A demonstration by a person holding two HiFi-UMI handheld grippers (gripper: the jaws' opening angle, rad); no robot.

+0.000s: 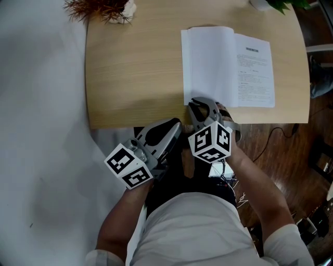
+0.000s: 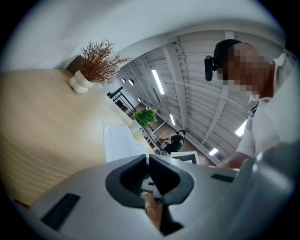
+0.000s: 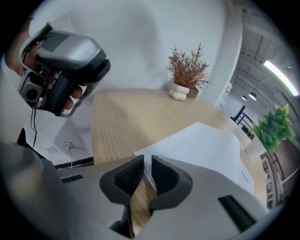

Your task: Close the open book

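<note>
An open book [image 1: 208,62] lies on the right part of the wooden table [image 1: 130,67], with a blank white left page and a printed right page [image 1: 255,72]. My right gripper [image 1: 197,103] points down at the book's near left corner. In the right gripper view its jaws [image 3: 147,161] stand a narrow gap apart, so it is open, and the white edge of the book [image 3: 201,145] shows in that gap. My left gripper [image 1: 177,123] hangs just off the table's front edge, left of the right one, shut and empty [image 2: 148,159].
A dried reddish plant in a white vase [image 1: 104,8] stands at the table's far left corner, and a green plant [image 1: 276,4] at the far right. The table's front edge runs just below the book. Cables lie on the wooden floor [image 1: 281,140] to the right.
</note>
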